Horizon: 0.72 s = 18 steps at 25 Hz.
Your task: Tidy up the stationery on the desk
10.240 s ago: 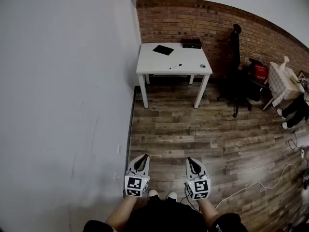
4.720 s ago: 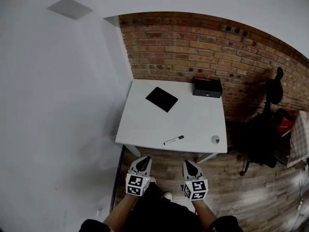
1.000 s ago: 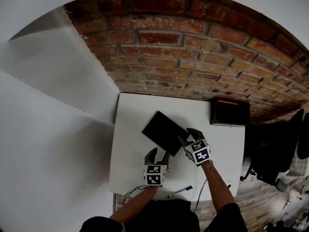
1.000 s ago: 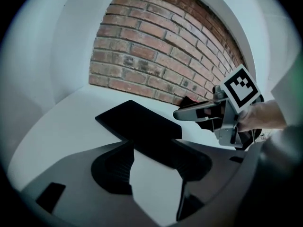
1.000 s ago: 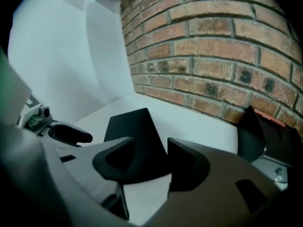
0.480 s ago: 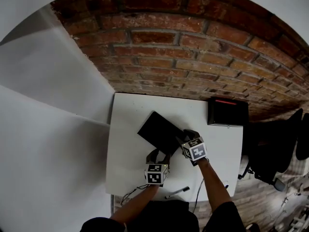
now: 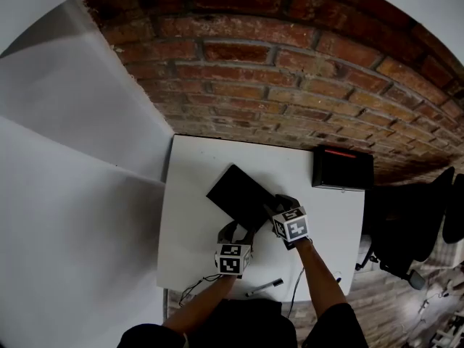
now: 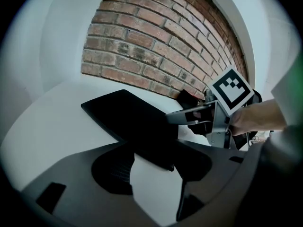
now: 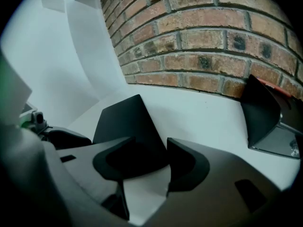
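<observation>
A black notebook [image 7: 238, 196] lies flat and slanted on the white desk [image 7: 196, 172]. My left gripper [image 7: 236, 230] is open at its near corner, which lies between the jaws in the left gripper view [image 8: 154, 162]. My right gripper [image 7: 276, 202] is open at the notebook's right edge; the notebook [image 9: 124, 121] reaches in between its jaws [image 9: 154, 163]. A black-and-white pen [image 7: 264, 287] rests near the desk's front edge, behind both grippers. In the left gripper view the notebook [image 8: 127, 117] fills the middle, with the right gripper's fingers [image 8: 189, 115] at its far side.
A black box [image 7: 342, 168] with a red strip on top stands at the desk's back right, against the brick wall [image 7: 290, 71]; it also shows in the right gripper view [image 9: 264, 117]. A white wall borders the desk's left side. A dark office chair [image 7: 435, 223] stands to the right.
Both grippers have edged slightly closer to the notebook over the last second. The notebook and pen have stayed where they were.
</observation>
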Each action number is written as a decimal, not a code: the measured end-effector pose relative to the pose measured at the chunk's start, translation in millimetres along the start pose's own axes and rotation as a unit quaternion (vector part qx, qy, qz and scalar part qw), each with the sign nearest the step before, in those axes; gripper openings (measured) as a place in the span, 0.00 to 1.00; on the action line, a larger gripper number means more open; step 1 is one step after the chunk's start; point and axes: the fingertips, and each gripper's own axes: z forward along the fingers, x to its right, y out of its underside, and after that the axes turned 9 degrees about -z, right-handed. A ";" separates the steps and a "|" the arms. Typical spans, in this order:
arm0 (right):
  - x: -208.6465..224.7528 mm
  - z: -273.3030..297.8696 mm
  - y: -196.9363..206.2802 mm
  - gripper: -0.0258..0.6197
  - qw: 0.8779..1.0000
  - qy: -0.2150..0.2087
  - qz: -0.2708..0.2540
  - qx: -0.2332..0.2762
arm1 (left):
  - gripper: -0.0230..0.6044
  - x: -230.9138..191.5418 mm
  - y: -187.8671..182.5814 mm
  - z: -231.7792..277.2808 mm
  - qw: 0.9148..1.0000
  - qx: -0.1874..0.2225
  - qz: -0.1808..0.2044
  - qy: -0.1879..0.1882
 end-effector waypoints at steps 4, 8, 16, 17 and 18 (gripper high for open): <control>-4.1 -1.5 3.1 0.35 1.000 -0.003 0.010 0.000 | 0.40 -2.9 0.6 -2.5 1.000 -0.001 0.007 -0.002; -14.0 -4.4 9.3 0.35 1.000 -0.009 0.015 -0.004 | 0.40 -8.2 4.1 -8.7 1.000 -0.002 0.015 -0.006; -42.6 -7.6 20.6 0.35 0.999 -0.034 0.009 -0.016 | 0.40 -20.9 10.8 -23.4 1.000 0.000 0.028 -0.015; -46.6 -7.8 21.7 0.35 0.999 -0.036 0.010 -0.017 | 0.40 -22.4 12.3 -25.5 0.999 0.000 0.030 -0.016; -51.0 -8.0 22.9 0.35 0.999 -0.039 0.010 -0.019 | 0.40 -23.9 14.2 -27.5 0.999 0.000 0.031 -0.016</control>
